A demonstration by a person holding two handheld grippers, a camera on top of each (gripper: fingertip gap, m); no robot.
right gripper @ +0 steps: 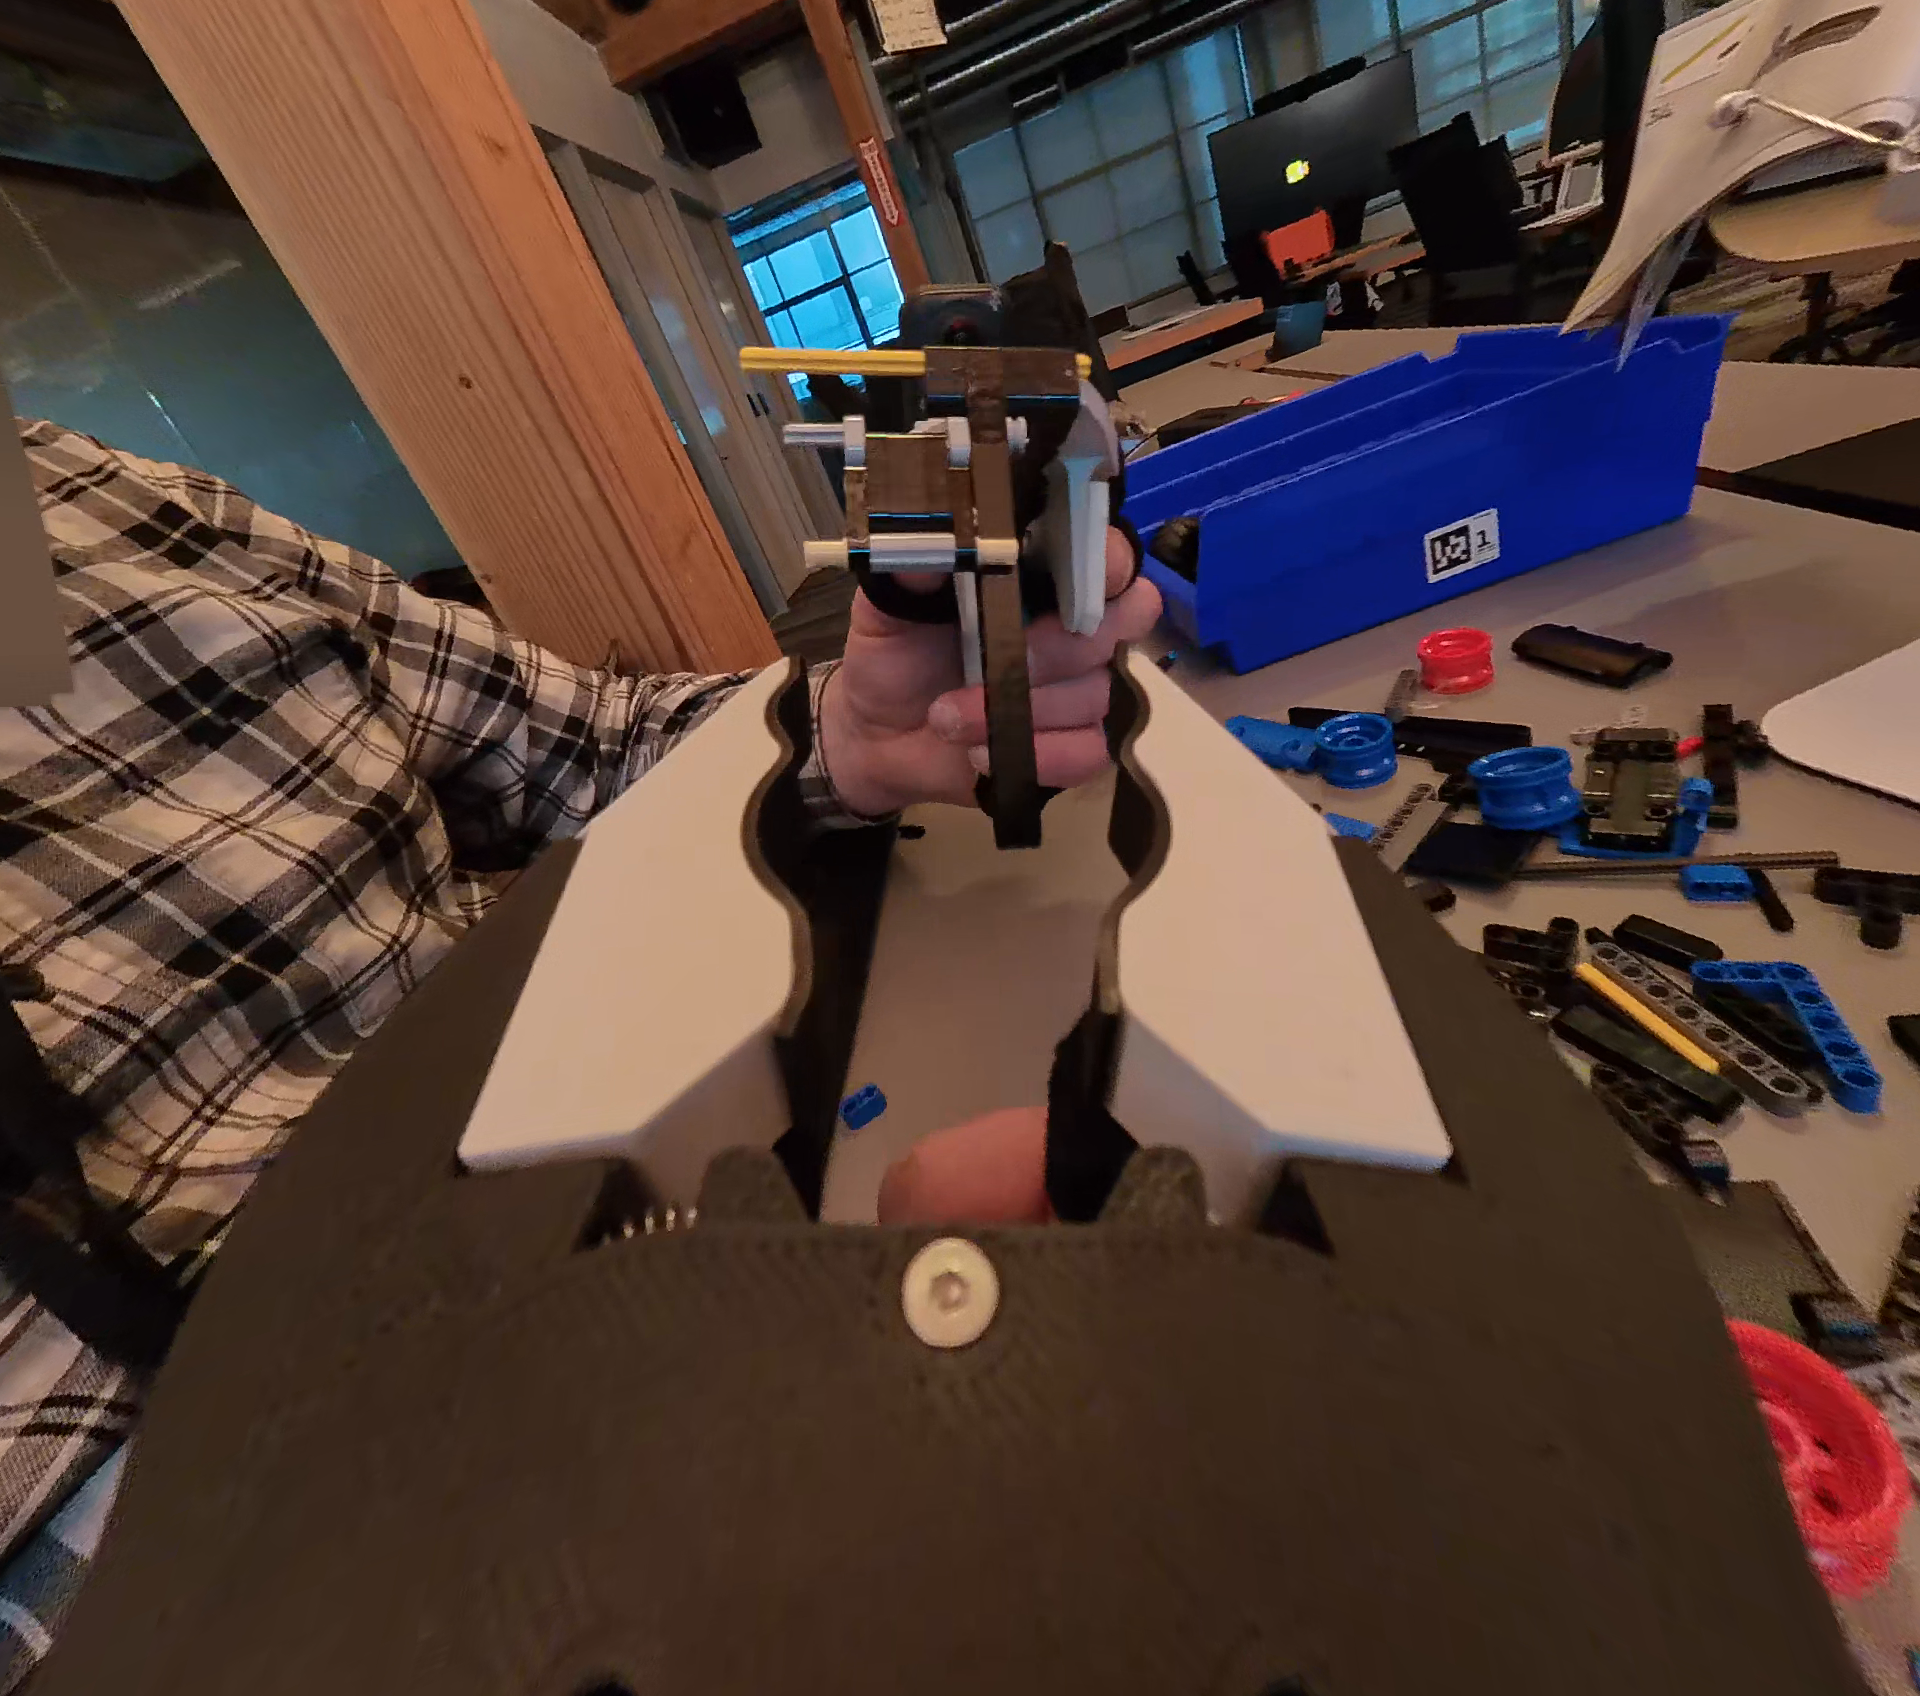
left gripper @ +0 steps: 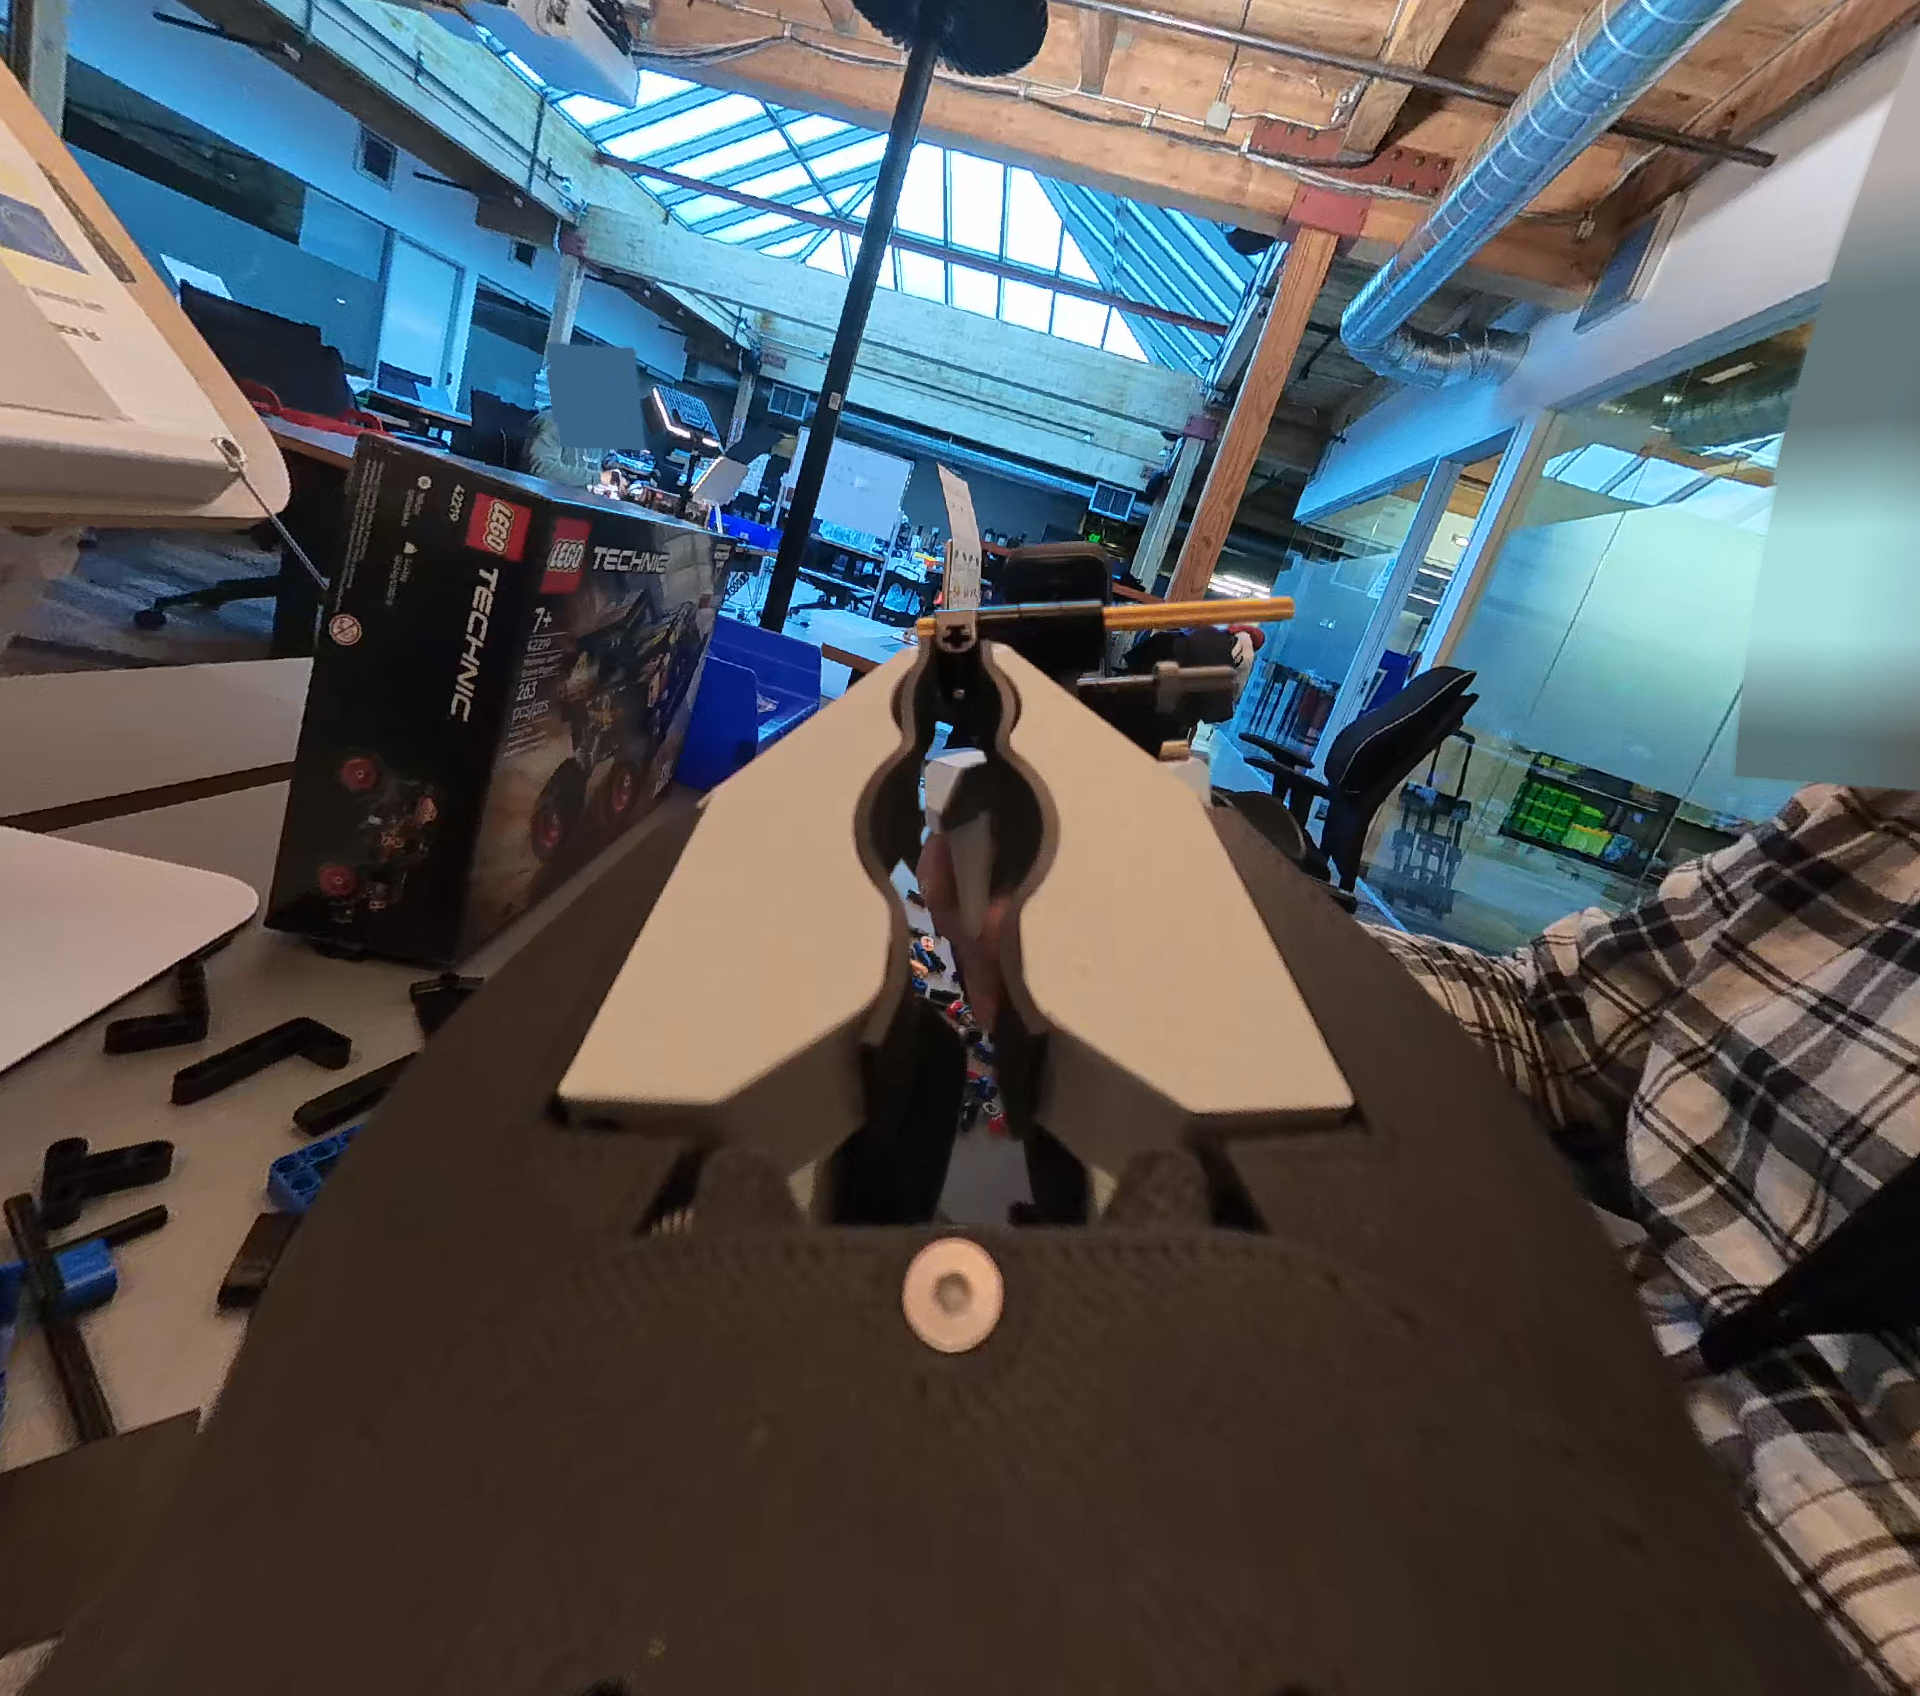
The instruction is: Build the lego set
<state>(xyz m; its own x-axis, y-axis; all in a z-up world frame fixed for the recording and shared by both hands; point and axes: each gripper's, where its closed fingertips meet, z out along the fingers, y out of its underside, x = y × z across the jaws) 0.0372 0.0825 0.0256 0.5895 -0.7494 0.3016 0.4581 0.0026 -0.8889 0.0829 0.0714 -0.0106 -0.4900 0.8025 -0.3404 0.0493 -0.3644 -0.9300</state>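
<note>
The left gripper (left gripper: 958,659) is clenched at its tips on the lego assembly (left gripper: 1039,620), raised off the table. The right gripper (right gripper: 951,711) is released, the assembly (right gripper: 956,483) just ahead between its spread fingers, untouched

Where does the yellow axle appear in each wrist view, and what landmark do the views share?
Left wrist view: yellow axle lies level just above centre, beyond the tips of the left gripper.
Right wrist view: axle above centre, atop the lego assembly.
Shared landmark: the blue bin.
</note>
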